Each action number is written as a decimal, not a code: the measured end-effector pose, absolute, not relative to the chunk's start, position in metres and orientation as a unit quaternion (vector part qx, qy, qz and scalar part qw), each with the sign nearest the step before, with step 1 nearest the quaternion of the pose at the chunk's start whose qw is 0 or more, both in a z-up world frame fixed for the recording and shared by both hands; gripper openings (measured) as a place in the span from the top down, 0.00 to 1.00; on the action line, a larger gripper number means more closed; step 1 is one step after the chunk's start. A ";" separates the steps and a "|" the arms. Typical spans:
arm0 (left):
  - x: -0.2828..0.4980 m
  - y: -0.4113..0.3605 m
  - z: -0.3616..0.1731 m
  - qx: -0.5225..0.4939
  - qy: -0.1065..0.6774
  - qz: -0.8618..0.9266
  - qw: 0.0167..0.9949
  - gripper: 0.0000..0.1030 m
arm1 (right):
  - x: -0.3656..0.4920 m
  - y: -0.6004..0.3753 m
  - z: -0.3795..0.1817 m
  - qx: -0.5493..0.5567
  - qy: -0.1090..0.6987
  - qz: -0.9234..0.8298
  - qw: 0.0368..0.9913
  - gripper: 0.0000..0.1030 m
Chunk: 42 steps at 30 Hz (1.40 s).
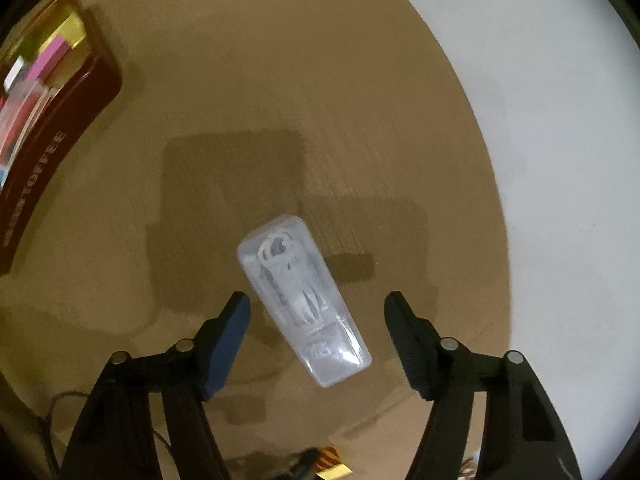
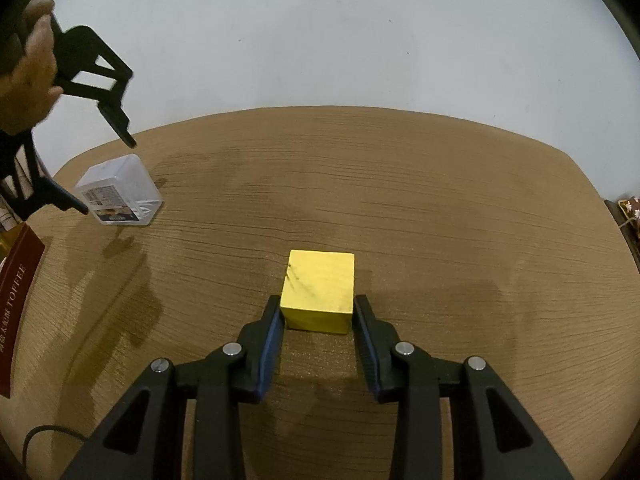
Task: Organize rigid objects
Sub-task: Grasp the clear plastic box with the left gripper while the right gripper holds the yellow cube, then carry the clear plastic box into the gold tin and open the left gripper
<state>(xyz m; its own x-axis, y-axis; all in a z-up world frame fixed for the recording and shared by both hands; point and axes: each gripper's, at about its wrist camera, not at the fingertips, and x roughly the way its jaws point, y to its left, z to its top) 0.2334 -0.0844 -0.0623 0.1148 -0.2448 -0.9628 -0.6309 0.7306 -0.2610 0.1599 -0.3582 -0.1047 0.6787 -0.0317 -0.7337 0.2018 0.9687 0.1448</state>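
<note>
Clear ribbed plastic case [image 1: 303,300], oblong w/ rounded corners, lies flat on woodgrain table [image 1: 360,100]. L gripper [image 1: 318,304] straddles it from above, jaws apart, pads not touching. R gripper [image 2: 318,310] clamped on matte yellow block [image 2: 319,290], block sits on table mid-surface. Maroon toffee box [image 1: 60,136] at left edge; bare wood around both items.

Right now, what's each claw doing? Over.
Left gripper open above clear case. Right gripper clamped on yellow block. Nothing in the way.
</note>
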 end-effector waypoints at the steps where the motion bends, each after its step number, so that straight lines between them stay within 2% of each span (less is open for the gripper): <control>1: 0.232 -0.087 -0.065 -0.331 0.646 0.147 0.672 0.44 | 0.160 -0.358 -0.104 0.108 0.396 -0.064 0.910 0.64; 7: 0.221 -0.094 -0.084 -0.304 0.635 0.152 0.694 0.54 | 0.159 -0.358 -0.103 0.108 0.396 -0.064 0.910 0.64; 9: 0.219 -0.096 -0.087 -0.287 0.631 0.151 0.705 0.64 | 0.159 -0.359 -0.103 0.109 0.395 -0.063 0.910 0.64; 12: 0.217 -0.095 -0.087 -0.258 0.620 0.148 0.726 0.70 | 0.159 -0.360 -0.102 0.109 0.396 -0.063 0.910 0.64; 19: 0.216 -0.072 -0.086 -0.228 0.602 0.154 0.750 0.70 | 0.157 -0.359 -0.098 0.108 0.396 -0.063 0.910 0.64; 28: 0.200 -0.030 -0.088 -0.253 0.581 0.209 0.745 0.70 | 0.158 -0.355 -0.098 0.106 0.396 -0.064 0.910 0.64; 36: 0.194 -0.057 -0.087 -0.227 0.561 0.213 0.767 0.71 | 0.159 -0.352 -0.099 0.104 0.397 -0.065 0.910 0.64; 42: 0.180 -0.050 -0.053 -0.218 0.535 0.223 0.785 0.71 | 0.160 -0.345 -0.099 0.098 0.398 -0.068 0.910 0.64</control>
<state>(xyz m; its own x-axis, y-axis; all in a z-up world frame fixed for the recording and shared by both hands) 0.1796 -0.0496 -0.0529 0.3279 0.1171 -0.9374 -0.5838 0.8053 -0.1036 0.1602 -0.3451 -0.0989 0.6738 -0.0448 -0.7375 0.2015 0.9715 0.1251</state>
